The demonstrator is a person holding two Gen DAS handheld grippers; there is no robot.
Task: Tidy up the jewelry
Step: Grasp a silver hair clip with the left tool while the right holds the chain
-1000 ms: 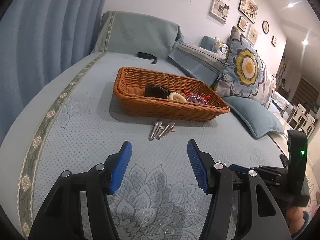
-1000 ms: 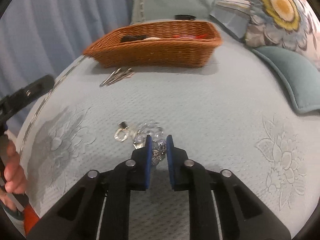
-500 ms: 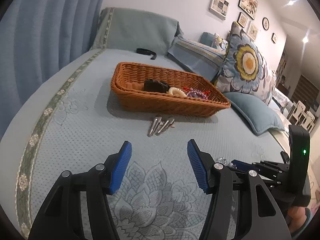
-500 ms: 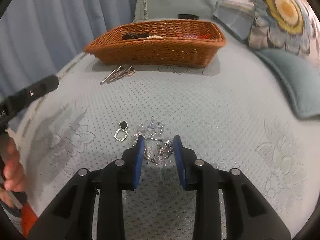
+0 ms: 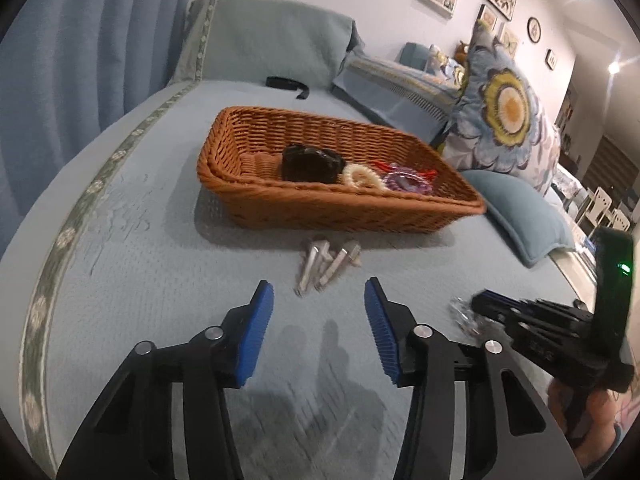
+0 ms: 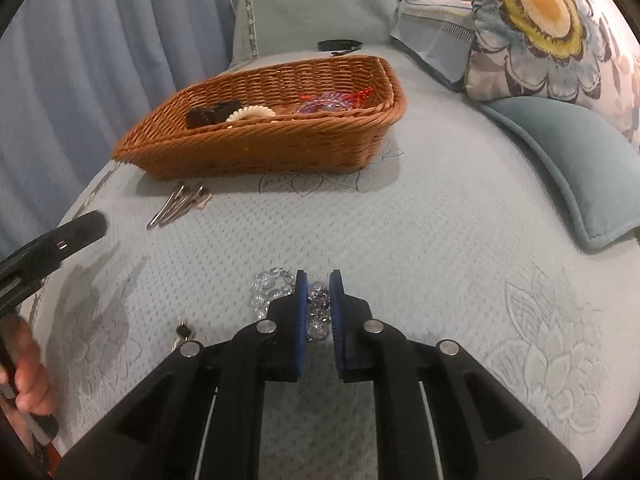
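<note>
A wicker basket (image 5: 256, 200) (image 6: 248, 152) on the bed holds a dark piece, a cream coil bracelet (image 5: 362, 178) and purple beads (image 5: 404, 182). Silver hair clips (image 5: 326, 266) (image 6: 178, 206) lie in front of it. My left gripper (image 5: 318, 312) is open and empty, just short of the clips. My right gripper (image 6: 318, 300) has its jaws closed narrowly on a clear crystal bracelet (image 6: 272, 286), which bunches between the pads and spills to their left; it also shows in the left wrist view (image 5: 464, 316). A small earring (image 6: 182, 332) lies left of the right gripper.
A blue-green bedspread (image 6: 440, 240) covers the bed. A teal cushion (image 6: 580, 160) and floral pillow (image 6: 540, 20) lie on the right, a black band (image 5: 286, 84) near the headboard, and a blue curtain (image 5: 80, 60) on the left.
My right gripper opened slightly, then closed again on the crystal bracelet and moved forward. My left gripper moved closer to the hair clips and stayed open.
</note>
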